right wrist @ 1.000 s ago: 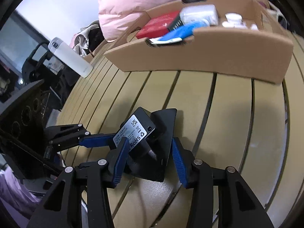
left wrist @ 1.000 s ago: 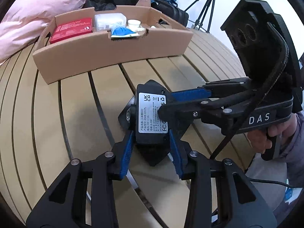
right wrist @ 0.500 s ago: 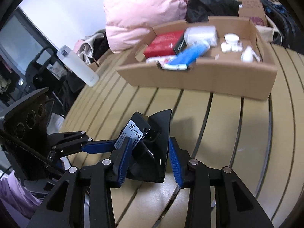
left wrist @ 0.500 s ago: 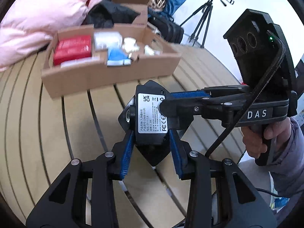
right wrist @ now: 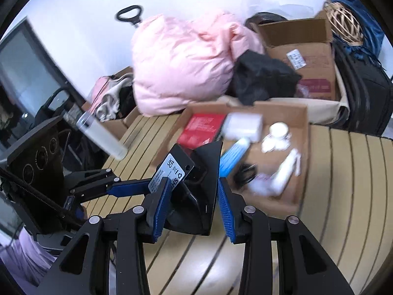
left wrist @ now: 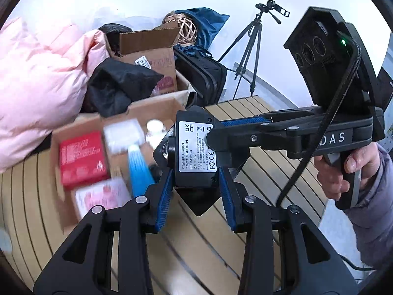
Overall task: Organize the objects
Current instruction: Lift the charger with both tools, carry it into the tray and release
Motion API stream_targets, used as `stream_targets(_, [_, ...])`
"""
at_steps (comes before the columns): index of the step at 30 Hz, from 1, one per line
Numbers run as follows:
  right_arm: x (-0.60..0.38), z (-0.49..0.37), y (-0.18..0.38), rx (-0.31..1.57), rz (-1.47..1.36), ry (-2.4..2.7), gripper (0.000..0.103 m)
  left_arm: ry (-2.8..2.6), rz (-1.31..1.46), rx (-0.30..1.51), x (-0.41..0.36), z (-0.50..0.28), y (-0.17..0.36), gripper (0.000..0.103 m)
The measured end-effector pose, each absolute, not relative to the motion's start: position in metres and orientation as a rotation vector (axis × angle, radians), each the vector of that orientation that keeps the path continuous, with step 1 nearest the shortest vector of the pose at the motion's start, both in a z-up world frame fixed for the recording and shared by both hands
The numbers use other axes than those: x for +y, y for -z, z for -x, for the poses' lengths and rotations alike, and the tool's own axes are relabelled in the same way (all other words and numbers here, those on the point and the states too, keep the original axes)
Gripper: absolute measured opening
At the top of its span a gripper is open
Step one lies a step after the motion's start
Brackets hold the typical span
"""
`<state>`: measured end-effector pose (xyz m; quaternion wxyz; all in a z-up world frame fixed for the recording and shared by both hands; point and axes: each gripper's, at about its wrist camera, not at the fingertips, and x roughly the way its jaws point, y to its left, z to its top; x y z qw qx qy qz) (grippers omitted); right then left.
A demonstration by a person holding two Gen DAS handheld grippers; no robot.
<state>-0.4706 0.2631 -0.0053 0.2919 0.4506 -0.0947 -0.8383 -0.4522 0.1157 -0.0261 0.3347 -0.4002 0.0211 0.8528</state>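
Left gripper [left wrist: 194, 193]: blue pads closed part-way on the two flanks of a black device [left wrist: 195, 150], white label facing the camera; held clear of the slatted wooden table [left wrist: 196, 253] below. Right gripper [right wrist: 191, 200]: also clamped on the same black device [right wrist: 196, 191], left pad against the labelled block, right pad against the outer face of the flat triangular plate; jaws lately narrowed, device between them. Seen from the left wrist, right gripper [left wrist: 221, 132] reaching in from the right, one blue finger [left wrist: 245, 121] laid across the device's upper right edge; a hand [left wrist: 343, 169] wrapped round its handle further right. Seen from the right wrist, left gripper [right wrist: 137, 186] entering from the left, blue finger meeting the label end. Just beyond the device: open cardboard tray [right wrist: 302, 132] on the table, blurred, holding a red box [left wrist: 82, 158], a blue packet [left wrist: 137, 169], a white box [right wrist: 242, 125], round white tubs [right wrist: 277, 130] and a white tube [right wrist: 285, 169]. Left of the tray: frosted bottle [right wrist: 102, 132]. Behind the tray: pink padded jacket [right wrist: 184, 64], black cloth [right wrist: 262, 76], taller cardboard box [right wrist: 309, 61], woven ball [right wrist: 343, 24], black case [left wrist: 203, 73]. Furthest back, at the white wall: tripod [left wrist: 253, 39].
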Motion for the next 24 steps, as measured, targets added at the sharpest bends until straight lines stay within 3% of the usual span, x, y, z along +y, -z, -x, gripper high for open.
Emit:
stream_targets(7, [0.282, 0.552, 0.039, -0.269, -1.328, 2.231, 0.041, -2.183, 1.217, -0.021, 0.144, 0.531, 0.082, 0.034])
stream_targets(12, [0.281, 0.598, 0.095, -0.241, -1.468, 2.275, 0.042, -2.248, 1.349, 0.065, 0.162, 0.556, 0.124, 0.036])
stream_targets(16, [0.281, 0.608, 0.121, -0.215, -1.543, 2.318, 0.053, -2.315, 1.327, 0.053, 0.148, 0.548, 0.110, 0.074])
stream_targets(18, [0.281, 0.604, 0.112, -0.224, -1.483, 2.325, 0.088, -2.383, 1.331, 0.066, 0.132, 0.539, 0.097, 0.083])
stream_targets(20, [0.280, 0.597, 0.096, -0.214, -1.424, 2.352, 0.091, -2.456, 1.322, 0.057, 0.112, 0.531, 0.082, 0.096])
stream_targets(24, [0.271, 0.576, 0.060, -0.074, -1.379, 2.441, 0.091, -2.617, 1.311, 0.003, 0.071, 0.511, 0.044, 0.102])
